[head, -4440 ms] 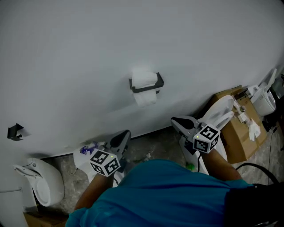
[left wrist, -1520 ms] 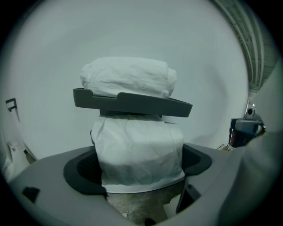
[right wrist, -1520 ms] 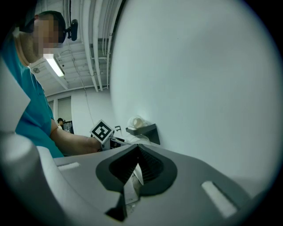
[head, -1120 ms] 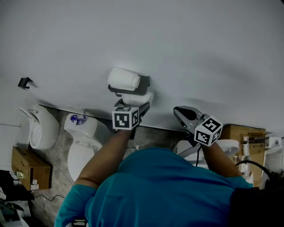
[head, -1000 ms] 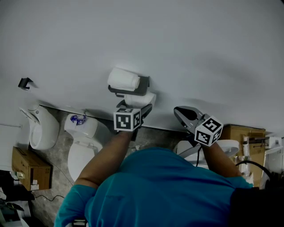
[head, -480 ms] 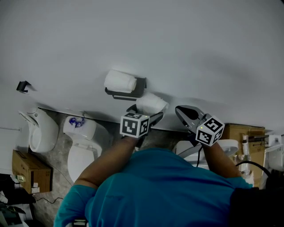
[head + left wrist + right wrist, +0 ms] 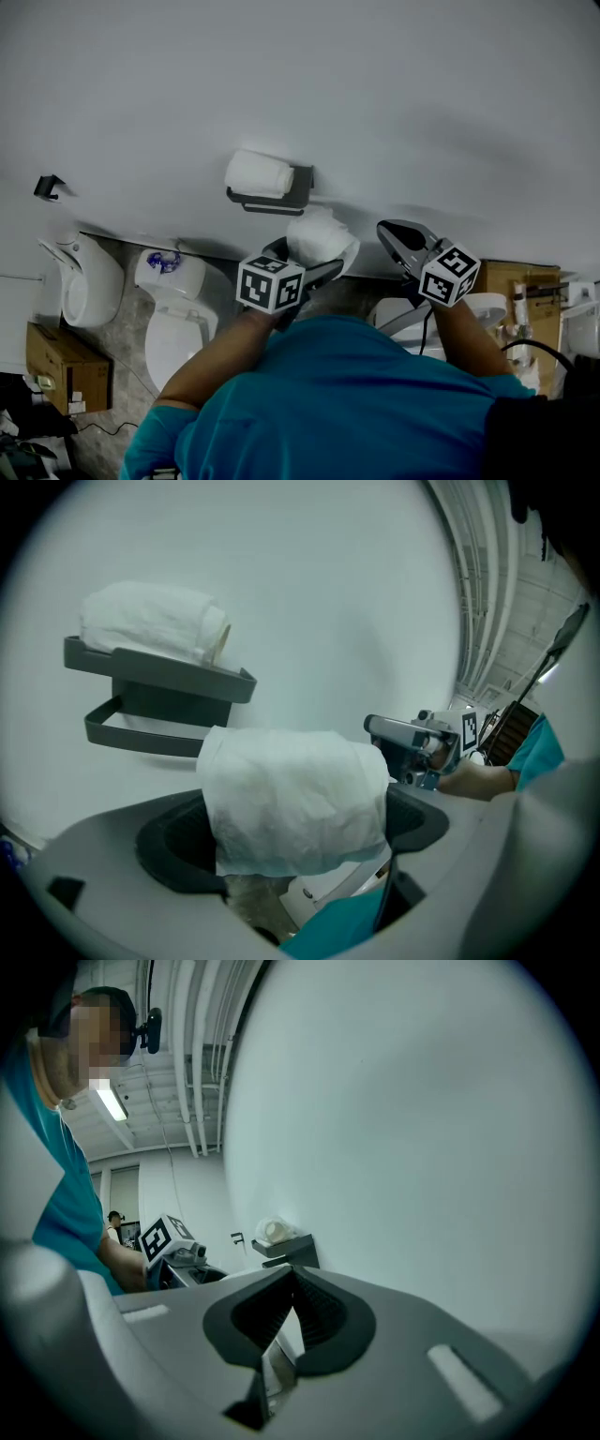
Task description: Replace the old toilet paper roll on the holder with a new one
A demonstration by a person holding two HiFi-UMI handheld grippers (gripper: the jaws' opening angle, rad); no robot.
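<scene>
**Step in hand (judged):** old roll off the holder, to be carried clear and set aside.

**How to do it well:**
- Left gripper (image 7: 307,258): hold clamp pressure steady. The paper is soft and rumpled and the core may be thin, so more squeeze would likely crush it and less could let it slip.
- A loose sheet hangs under the roll. Take it away from the holder low and outward so the flap does not snag the bar.
- Right gripper (image 7: 291,1312): jaws together, nothing between. It must open before it goes for the spare.
- Approach the spare from the open end. It sits loose on the shelf and a nudge could send it off.

**Positions, ref. holder:**
- Old roll (image 7: 292,794): clamped crosswise between the left jaws, pads on both ends. It is below and to the right of the holder, near but apart.
- Right gripper: further right of the holder, level with the old roll, not touching it.
- Holder (image 7: 155,700): on the wall (image 7: 394,94). Its lower bar (image 7: 141,738) is bare.
- New roll (image 7: 150,621): lying on the holder's top shelf (image 7: 159,663), well apart from both grippers.
</scene>
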